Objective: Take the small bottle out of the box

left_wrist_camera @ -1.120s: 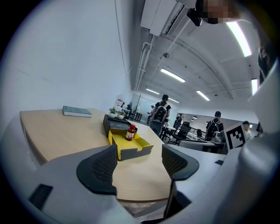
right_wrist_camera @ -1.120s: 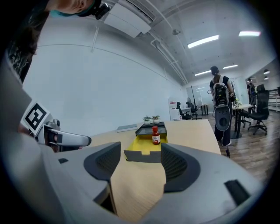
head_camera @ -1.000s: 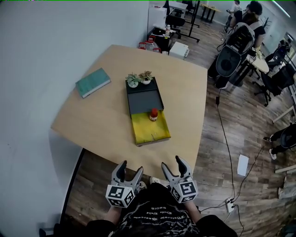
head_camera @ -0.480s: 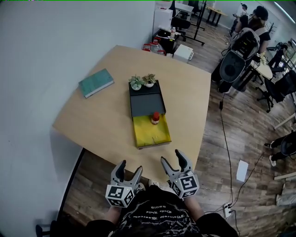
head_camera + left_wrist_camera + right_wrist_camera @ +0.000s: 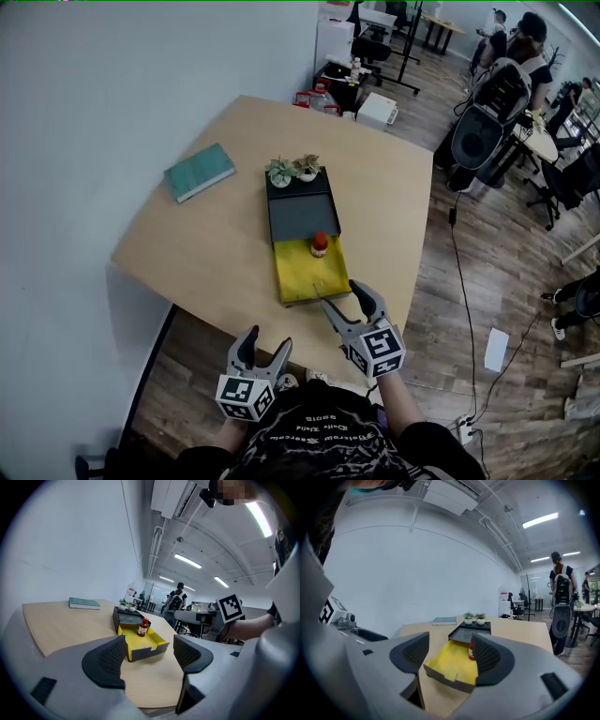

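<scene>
1. Office room with a wood floor [image 5: 450, 272] and a white wall at left.
2. Light wooden counter [image 5: 216, 234] carries everything.
3. Box [image 5: 305, 281] has a yellow inside, sits near the counter's near edge, open on top. A dark grey tray [image 5: 300, 216] joins its far end.
4. Right gripper [image 5: 341, 296] is over the near edge just beside the box, jaws wide, nothing between them.
5. Left gripper [image 5: 266, 339] is off the counter over the floor, jaws wide, empty.
6. Teal book [image 5: 200, 172] lies flat, well left of the box.
7. Two potted plants [image 5: 292, 170] stand at the tray's far end.
8. Small bottle [image 5: 320, 245], red cap, stands upright inside the box at its far right corner.
</scene>
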`<state>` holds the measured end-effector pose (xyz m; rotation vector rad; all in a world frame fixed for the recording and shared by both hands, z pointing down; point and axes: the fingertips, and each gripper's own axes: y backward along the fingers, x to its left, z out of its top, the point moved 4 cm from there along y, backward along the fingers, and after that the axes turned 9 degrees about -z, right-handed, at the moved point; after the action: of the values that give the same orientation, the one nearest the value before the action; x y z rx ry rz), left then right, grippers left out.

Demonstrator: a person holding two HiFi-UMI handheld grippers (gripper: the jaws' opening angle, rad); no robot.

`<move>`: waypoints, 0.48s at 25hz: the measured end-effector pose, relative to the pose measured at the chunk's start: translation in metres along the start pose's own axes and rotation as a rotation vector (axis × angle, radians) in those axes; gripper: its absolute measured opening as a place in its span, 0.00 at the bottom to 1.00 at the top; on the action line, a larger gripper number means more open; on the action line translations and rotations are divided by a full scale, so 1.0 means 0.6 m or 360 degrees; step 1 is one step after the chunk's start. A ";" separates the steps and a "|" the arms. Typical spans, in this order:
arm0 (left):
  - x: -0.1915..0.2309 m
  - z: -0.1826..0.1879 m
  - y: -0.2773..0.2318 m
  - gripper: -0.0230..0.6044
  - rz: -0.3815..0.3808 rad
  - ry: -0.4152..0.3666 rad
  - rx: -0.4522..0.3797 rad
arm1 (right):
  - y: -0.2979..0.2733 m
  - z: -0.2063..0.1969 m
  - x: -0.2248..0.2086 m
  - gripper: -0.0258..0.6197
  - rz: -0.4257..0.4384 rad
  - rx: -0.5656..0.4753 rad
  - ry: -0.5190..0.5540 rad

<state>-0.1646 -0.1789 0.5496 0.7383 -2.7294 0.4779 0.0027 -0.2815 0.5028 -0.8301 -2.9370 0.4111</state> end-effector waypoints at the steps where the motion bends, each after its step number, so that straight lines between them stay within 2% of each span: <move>1: 0.002 0.002 0.000 0.56 0.0010 0.0000 -0.0004 | -0.010 0.004 -0.004 0.50 0.0002 -0.0001 -0.0002; 7: 0.013 0.002 0.007 0.56 0.0035 0.0012 0.0000 | -0.064 0.009 -0.023 0.50 0.0064 0.0032 -0.0041; 12: 0.024 0.001 0.012 0.56 0.0077 0.0026 0.0006 | -0.108 0.011 -0.040 0.50 0.0043 0.0053 -0.0070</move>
<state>-0.1804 -0.1795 0.5520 0.6673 -2.7374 0.4981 -0.0104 -0.3483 0.5144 -0.8686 -2.9532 0.4853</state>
